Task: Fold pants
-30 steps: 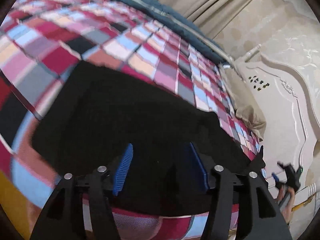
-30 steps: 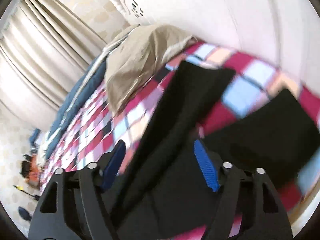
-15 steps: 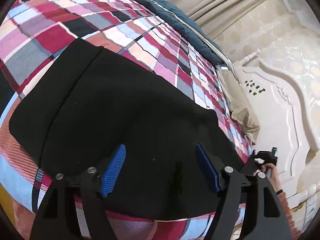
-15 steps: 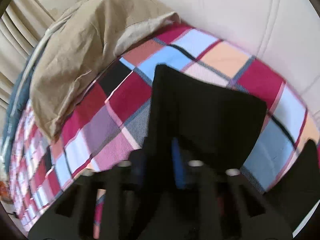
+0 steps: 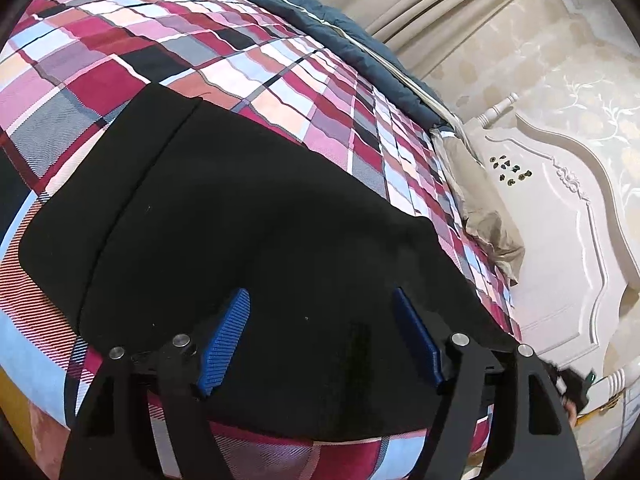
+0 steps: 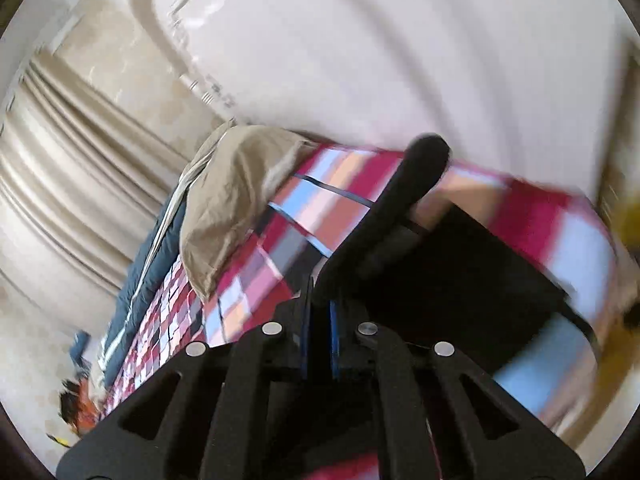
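Holding your left gripper (image 5: 322,334) over the near edge of the black pants (image 5: 224,216), you have its blue pads (image 5: 226,336) spread wide, the jaws having just been opening. Nothing is pinched; the pads stand apart above the fabric. The pants lie flat on the plaid bedspread (image 5: 120,40), reaching ahead and to both sides of the fingers, with the waistband end off to the left. Beyond the pants, ahead and to the right, sits a tan pillow (image 5: 476,208) against the white headboard (image 5: 560,240). At the far right, just past the right finger, your right gripper (image 5: 574,386) shows only as a small dark shape low by the bed's edge.

In the right wrist view, your right gripper (image 6: 319,304) has its jaws closed tight on black cloth of the pants (image 6: 460,280). A lifted strip of the fabric rises from between the pads, up and to the right, ending in a rounded fold. This picture is blurred. Left of the fingers lies the tan pillow (image 6: 232,200), and farther left a blue quilt (image 6: 144,280) and beige curtains (image 6: 60,200). The rest of the pants spreads right of the fingers on the bedspread (image 6: 560,248).
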`<state>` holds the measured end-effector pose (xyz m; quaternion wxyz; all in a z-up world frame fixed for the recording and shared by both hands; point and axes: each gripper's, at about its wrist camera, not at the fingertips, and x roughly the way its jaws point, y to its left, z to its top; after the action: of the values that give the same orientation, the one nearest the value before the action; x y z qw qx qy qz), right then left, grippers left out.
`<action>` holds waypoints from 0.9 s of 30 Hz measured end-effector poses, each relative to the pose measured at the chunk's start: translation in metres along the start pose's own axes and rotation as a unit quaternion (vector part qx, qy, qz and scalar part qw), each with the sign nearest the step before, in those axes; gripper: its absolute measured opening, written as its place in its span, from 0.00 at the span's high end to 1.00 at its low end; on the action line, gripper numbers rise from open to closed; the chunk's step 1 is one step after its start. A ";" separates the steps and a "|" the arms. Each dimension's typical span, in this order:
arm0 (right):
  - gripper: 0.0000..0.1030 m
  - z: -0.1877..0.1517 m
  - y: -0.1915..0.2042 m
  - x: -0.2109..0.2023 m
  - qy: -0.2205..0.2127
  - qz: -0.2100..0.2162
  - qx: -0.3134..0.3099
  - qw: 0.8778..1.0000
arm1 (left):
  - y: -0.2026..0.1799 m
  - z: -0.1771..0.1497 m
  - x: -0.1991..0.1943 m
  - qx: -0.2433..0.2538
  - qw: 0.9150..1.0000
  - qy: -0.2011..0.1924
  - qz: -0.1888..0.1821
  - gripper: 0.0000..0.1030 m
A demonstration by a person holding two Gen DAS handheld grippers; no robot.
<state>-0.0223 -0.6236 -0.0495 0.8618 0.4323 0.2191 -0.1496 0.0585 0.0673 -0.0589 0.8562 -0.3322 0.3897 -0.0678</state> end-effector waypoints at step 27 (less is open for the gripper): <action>0.57 0.018 -0.038 -0.039 -0.038 -0.092 -0.057 0.993 | -0.010 -0.005 0.008 0.045 0.999 -0.008 0.020 0.21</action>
<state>-0.0688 -0.6577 -0.0462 0.8753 0.3547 0.2331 -0.2316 0.0616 0.0545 -0.0601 0.8747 -0.2859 0.3860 -0.0655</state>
